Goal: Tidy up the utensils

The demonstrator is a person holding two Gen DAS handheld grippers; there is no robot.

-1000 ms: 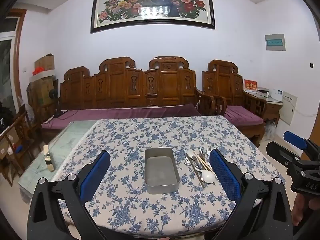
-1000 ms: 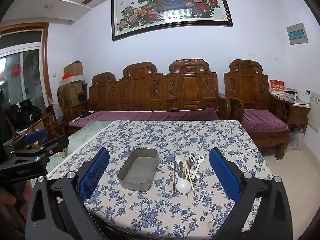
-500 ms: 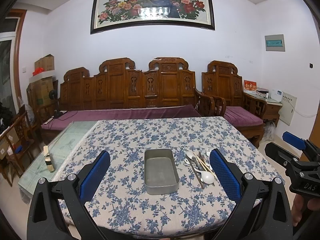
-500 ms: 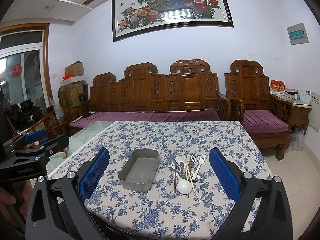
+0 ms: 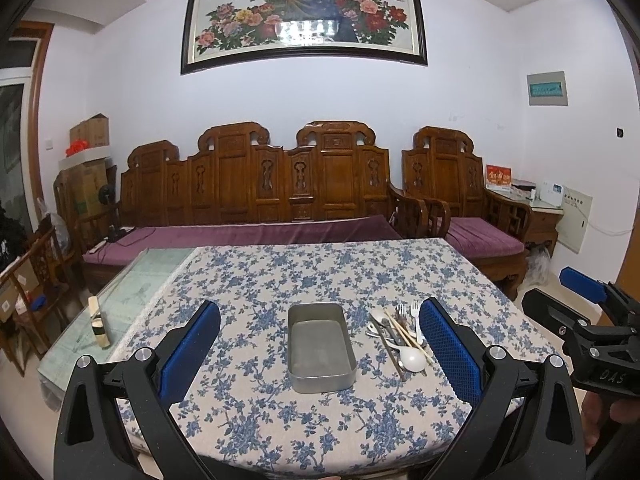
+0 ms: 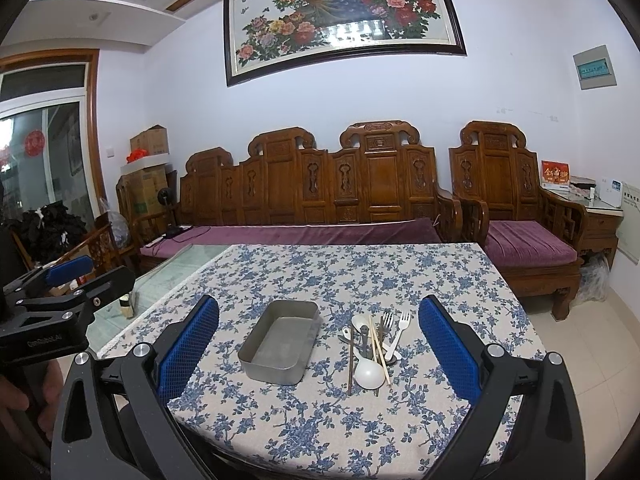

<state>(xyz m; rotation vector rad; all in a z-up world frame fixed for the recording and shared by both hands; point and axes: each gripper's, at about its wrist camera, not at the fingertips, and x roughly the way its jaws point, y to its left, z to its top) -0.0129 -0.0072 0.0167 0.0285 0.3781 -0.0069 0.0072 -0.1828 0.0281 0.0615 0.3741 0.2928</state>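
Grey metal tray (image 5: 322, 346) sits empty on the floral-cloth table (image 5: 280, 280), long axis running away from the camera. Left wrist view: left tool (image 5: 320, 346) spread wide, nothing between the blue pads (image 5: 188, 350), held back off the near table edge. Tray lies dead ahead of it. Utensil pile (image 5: 398, 334) lies just right of the tray, not touching it as far as can be told: white spoon (image 5: 412, 359), chopsticks, forks, handles mostly pointing away and slightly left. Right tool appears at the frame's right edge, off the table.

Right wrist view: right tool (image 6: 318, 344) also wide, empty. Pile (image 6: 374, 344) lies ahead, slightly right of centre line; tray (image 6: 280, 340) ahead-left, angled. Spoon bowl (image 6: 370, 372) is the nearest piece.

Judgement: nothing moved into the tray yet. Right hand is nearer the pile, so the first pick probably falls to it. Long, thin pieces overlap; closing across a handle may drag neighbours.
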